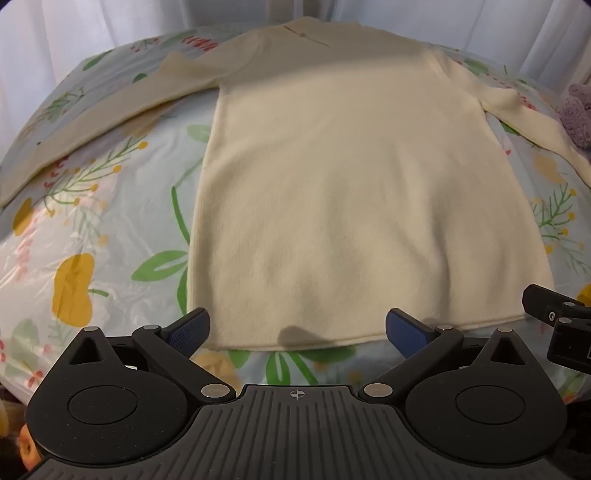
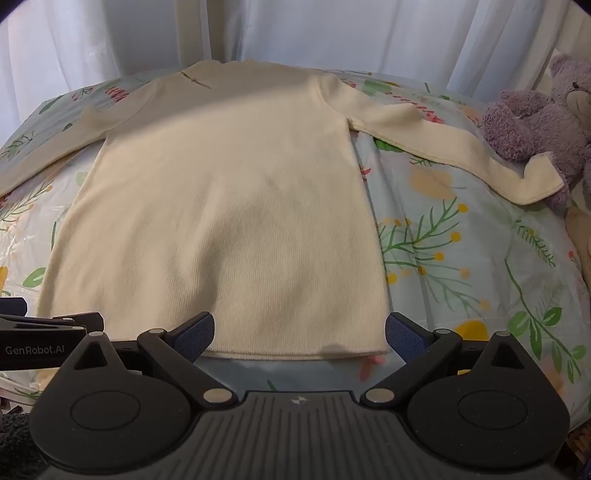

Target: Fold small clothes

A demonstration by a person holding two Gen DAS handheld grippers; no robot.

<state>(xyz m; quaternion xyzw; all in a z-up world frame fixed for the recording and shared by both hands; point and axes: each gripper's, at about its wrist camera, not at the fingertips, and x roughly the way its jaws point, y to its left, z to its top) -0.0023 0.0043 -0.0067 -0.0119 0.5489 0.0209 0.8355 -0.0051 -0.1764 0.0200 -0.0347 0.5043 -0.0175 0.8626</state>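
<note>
A cream long-sleeved knit top (image 1: 351, 184) lies flat on a floral sheet, hem toward me, collar at the far end, both sleeves spread out to the sides. It also shows in the right wrist view (image 2: 229, 206). My left gripper (image 1: 297, 330) is open and empty, its blue pads just above the hem's left part. My right gripper (image 2: 299, 332) is open and empty over the hem's right part. Its right sleeve (image 2: 443, 144) reaches toward a plush bear. The right gripper's body shows in the left wrist view (image 1: 557, 317).
A floral sheet (image 1: 92, 229) covers the bed. A purple plush bear (image 2: 543, 122) sits at the right edge, touching the sleeve cuff. White curtains (image 2: 295, 33) hang behind the bed.
</note>
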